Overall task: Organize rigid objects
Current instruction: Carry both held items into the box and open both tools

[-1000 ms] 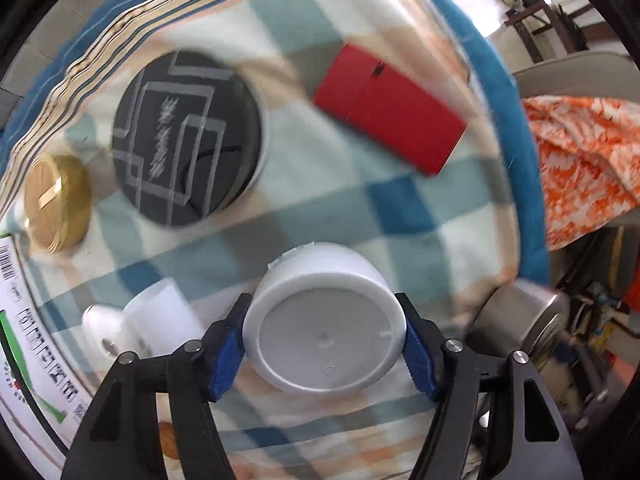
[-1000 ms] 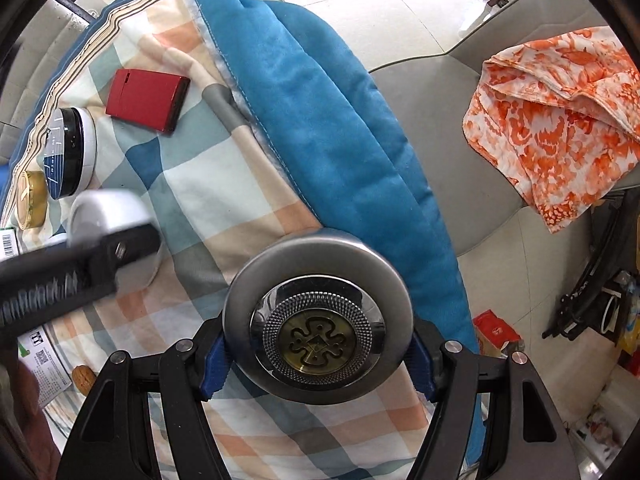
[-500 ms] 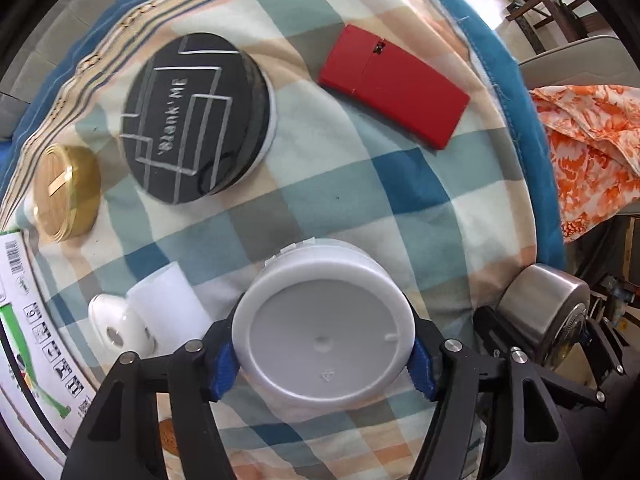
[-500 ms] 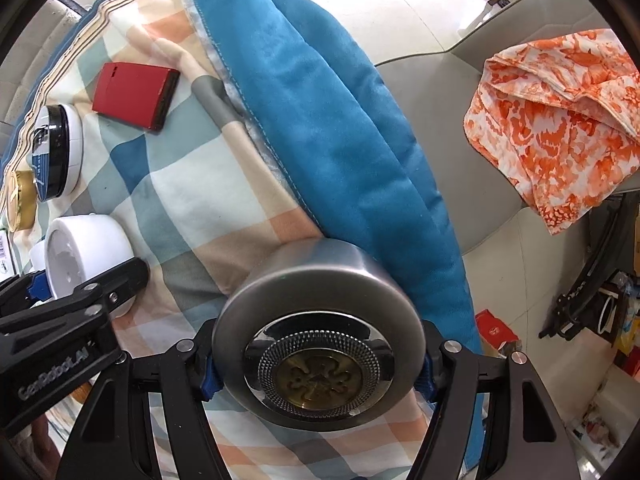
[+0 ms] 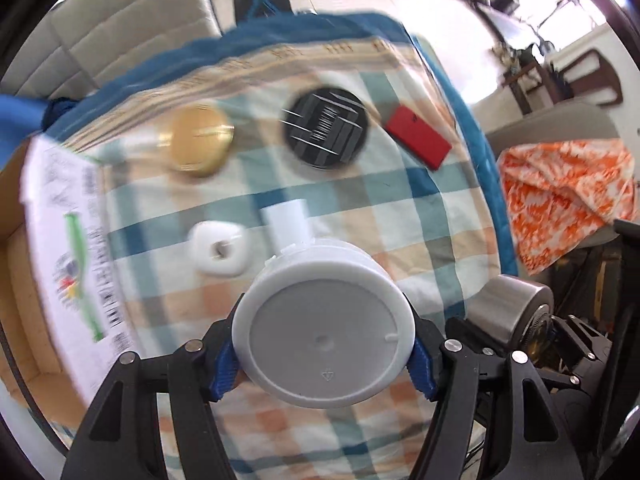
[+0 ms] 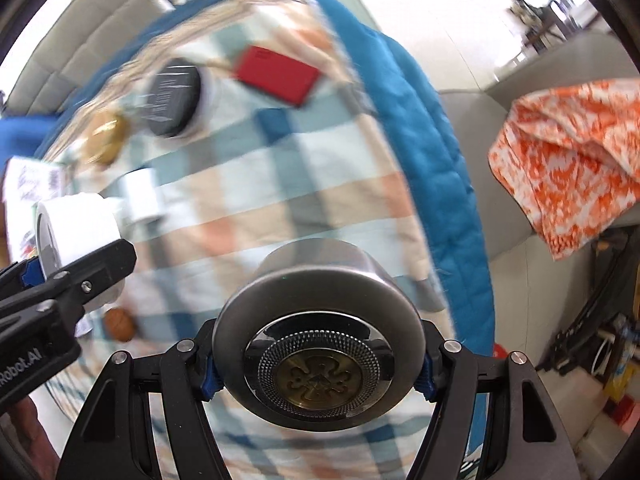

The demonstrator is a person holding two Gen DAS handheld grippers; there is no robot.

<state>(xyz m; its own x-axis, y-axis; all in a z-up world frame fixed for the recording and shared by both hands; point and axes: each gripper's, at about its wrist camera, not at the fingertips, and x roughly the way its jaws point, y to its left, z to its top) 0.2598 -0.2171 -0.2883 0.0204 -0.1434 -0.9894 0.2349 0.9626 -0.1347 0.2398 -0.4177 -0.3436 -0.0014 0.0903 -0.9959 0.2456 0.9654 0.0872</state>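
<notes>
Both jars rose, each clamped in its hand-held gripper (image 5: 323, 354).

Checked blanket (image 5: 400, 208) under gold lid (image 5: 198, 142), black tin (image 5: 325, 127), red box (image 5: 418, 142).

— How many things do I have in my grippers?

— Two: one white jar (image 5: 323, 330), one steel tin (image 6: 318, 354).

— And on the checked blanket (image 5: 400, 216)?

— One black round tin (image 5: 325, 127), one gold lid (image 5: 198, 142), one red box (image 5: 418, 137), one white tube (image 5: 289, 222), one small white case (image 5: 218, 249).
</notes>
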